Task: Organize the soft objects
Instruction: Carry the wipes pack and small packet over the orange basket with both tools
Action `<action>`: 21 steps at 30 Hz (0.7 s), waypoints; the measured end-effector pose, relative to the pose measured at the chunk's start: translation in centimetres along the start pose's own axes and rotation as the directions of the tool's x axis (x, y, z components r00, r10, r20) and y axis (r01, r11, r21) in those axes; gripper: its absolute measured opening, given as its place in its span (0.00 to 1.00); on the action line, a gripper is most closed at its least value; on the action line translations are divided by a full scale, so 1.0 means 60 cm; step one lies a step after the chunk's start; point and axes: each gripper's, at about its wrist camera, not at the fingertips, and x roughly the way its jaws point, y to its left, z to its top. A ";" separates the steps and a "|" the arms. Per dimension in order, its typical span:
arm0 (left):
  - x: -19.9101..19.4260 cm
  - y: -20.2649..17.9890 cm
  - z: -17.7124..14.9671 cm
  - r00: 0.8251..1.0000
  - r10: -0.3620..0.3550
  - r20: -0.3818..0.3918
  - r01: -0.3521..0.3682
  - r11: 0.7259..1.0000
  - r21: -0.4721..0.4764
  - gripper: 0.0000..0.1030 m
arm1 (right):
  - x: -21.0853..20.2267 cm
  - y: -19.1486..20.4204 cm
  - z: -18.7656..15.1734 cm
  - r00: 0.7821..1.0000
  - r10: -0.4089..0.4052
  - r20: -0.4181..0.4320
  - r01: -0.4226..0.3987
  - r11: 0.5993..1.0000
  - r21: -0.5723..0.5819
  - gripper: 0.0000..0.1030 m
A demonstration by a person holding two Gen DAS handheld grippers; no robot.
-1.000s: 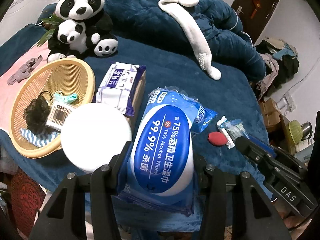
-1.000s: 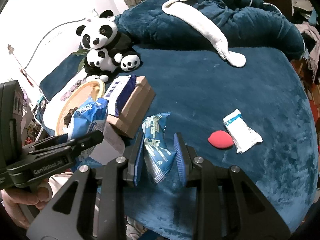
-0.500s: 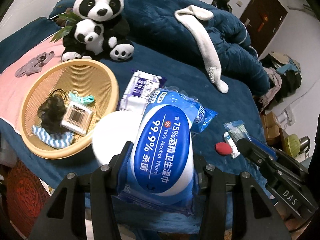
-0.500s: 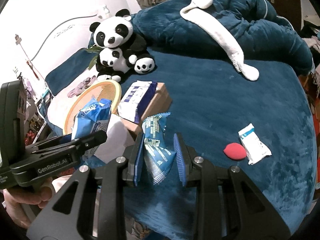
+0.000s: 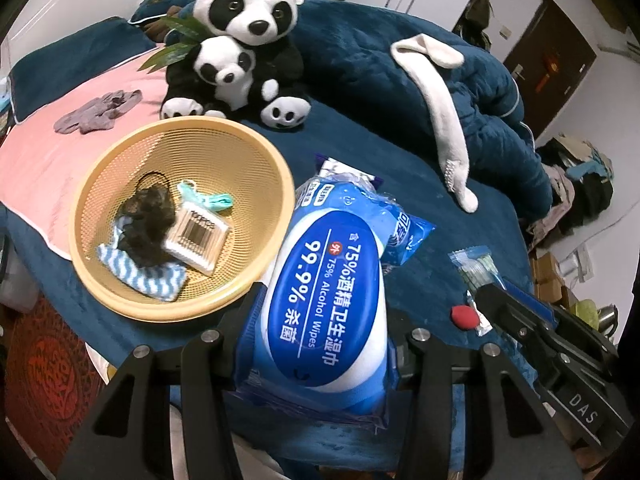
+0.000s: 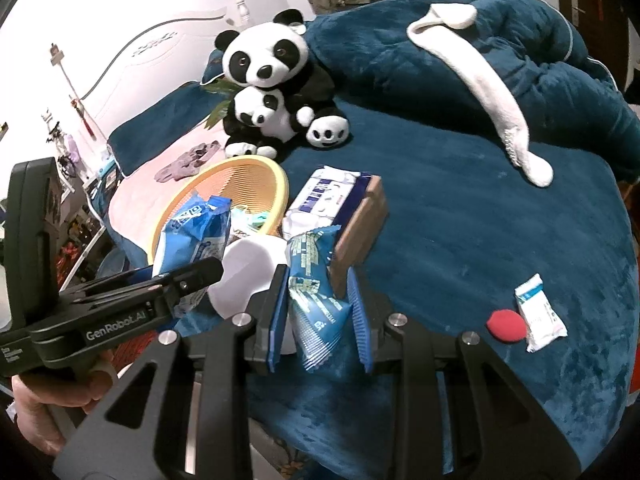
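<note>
The left claw (image 5: 320,332) is clenched on a big blue pack of alcohol wipes (image 5: 324,300), its fingers pressing the pack's sides, held up over the bed (image 5: 360,148) just right of the yellow basket (image 5: 256,160). The right claw (image 6: 320,320) is nearly closed, grasping a small blue sachet (image 6: 316,304) that stands upright between its blue pads (image 6: 278,320).

Only the left wrist view looks into the basket: a dark mesh puff (image 5: 148,220), a clear box of cotton swabs (image 5: 198,240), a blue-and-white striped cloth (image 5: 144,274) and a small teal piece (image 5: 212,200).

Only the right wrist view shows a second wipes pack (image 6: 328,194) lying on a brown box (image 6: 362,228), a white round container (image 6: 248,272) beside it, and the hand (image 6: 52,400) gripping the left tool.

Both views show the panda toy (image 5: 244,48) behind the basket, a white sock (image 5: 440,92) on the bunched quilt, and a red sponge (image 6: 505,326) touching a white packet (image 6: 540,312).
</note>
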 end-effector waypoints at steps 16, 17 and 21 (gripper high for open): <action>0.005 0.077 0.019 1.000 0.022 0.001 -0.022 0.996 -0.081 0.49 | 0.041 0.061 0.021 0.999 0.043 -0.031 -0.044 0.998 -0.049 0.29; 0.007 0.081 0.020 1.000 0.025 -0.001 -0.025 0.996 -0.085 0.49 | 0.045 0.066 0.022 0.998 0.046 -0.034 -0.048 0.998 -0.052 0.29; 0.013 0.098 0.025 0.999 0.033 -0.006 -0.034 0.994 -0.101 0.49 | 0.058 0.077 0.026 0.997 0.060 -0.044 -0.063 0.996 -0.059 0.29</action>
